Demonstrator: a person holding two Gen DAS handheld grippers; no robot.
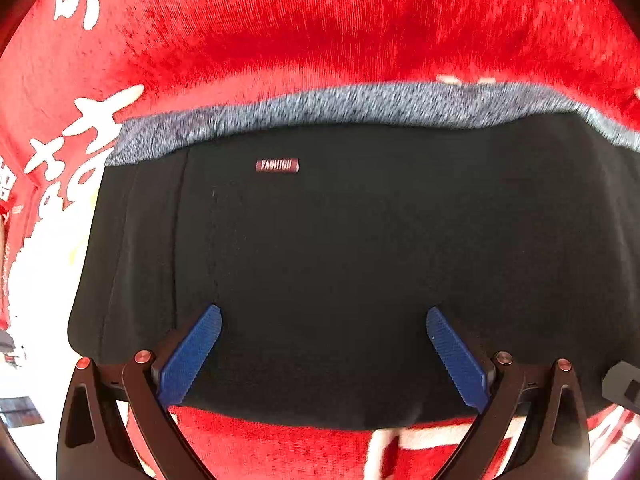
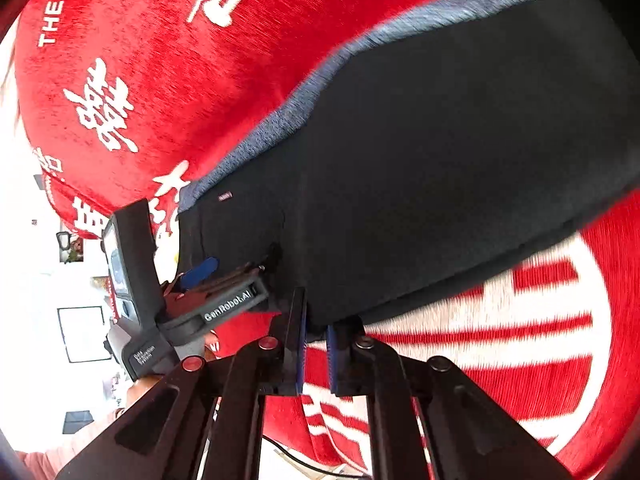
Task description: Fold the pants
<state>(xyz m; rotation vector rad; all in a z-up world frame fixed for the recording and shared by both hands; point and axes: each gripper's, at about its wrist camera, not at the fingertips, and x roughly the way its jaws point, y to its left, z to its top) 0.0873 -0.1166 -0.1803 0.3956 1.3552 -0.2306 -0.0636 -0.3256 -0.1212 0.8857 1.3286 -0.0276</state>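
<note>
Black pants [image 1: 340, 260] with a grey fleecy inside band [image 1: 360, 106] and a small red label [image 1: 277, 165] lie folded on a red cloth. My left gripper [image 1: 324, 320] is open, its blue pads [image 1: 192, 356] spread over the near part of the pants. In the right wrist view the pants [image 2: 440, 160] stretch away to the upper right. My right gripper [image 2: 316, 340] is nearly shut, its pads [image 2: 302, 356] pinching the near edge of the pants. The left gripper [image 2: 208, 276] shows at the left in the right wrist view.
A red plush cloth with white characters [image 1: 280, 20] covers the surface under the pants; it also shows in the right wrist view [image 2: 160, 60]. Its edge drops off at the left [image 2: 60, 200], with a bright room beyond.
</note>
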